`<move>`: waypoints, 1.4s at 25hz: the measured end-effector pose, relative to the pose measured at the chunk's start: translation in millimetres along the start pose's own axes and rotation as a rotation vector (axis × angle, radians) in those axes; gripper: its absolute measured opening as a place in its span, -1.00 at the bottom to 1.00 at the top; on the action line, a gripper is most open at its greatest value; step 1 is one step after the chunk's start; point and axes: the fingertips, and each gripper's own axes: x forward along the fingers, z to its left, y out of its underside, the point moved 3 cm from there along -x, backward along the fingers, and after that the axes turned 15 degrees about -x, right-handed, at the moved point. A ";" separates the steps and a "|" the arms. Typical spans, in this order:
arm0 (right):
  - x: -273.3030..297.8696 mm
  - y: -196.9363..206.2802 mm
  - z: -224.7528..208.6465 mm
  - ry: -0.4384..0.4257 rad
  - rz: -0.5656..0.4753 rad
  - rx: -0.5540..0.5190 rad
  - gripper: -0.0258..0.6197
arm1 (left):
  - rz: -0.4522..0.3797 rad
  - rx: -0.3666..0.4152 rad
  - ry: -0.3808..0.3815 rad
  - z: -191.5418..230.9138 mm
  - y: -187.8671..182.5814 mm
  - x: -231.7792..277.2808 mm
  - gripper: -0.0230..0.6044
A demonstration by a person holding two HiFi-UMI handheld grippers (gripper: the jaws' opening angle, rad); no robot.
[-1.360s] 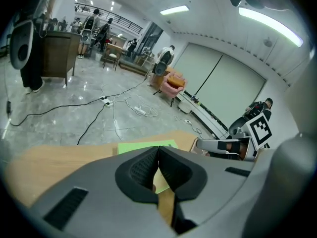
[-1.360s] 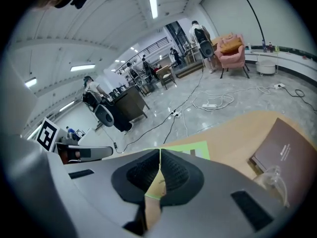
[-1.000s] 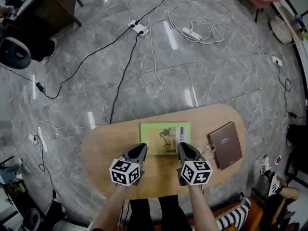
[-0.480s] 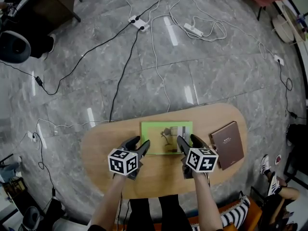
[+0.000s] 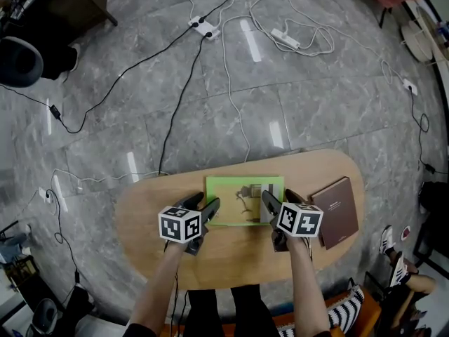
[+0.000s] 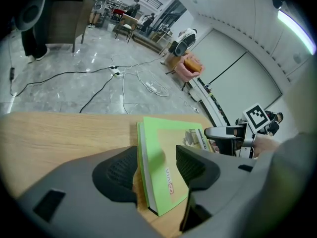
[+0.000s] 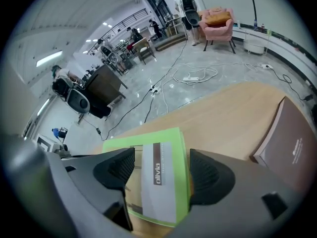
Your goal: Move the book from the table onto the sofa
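book (image 5: 244, 199) on table (image 5: 144, 223), notebook (image 5: 337, 211) beside it at right

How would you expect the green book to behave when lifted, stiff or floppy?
The green book looks thin and soft-covered, so it may sag if gripped at one edge. Its smooth cover is probably somewhat slippery. Lying flat on the table, it should slide, not tip.
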 end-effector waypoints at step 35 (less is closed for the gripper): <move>-24.1 -4.4 25.0 -0.078 0.002 -0.014 -0.07 | 0.008 -0.050 -0.003 -17.2 4.0 -35.4 -0.31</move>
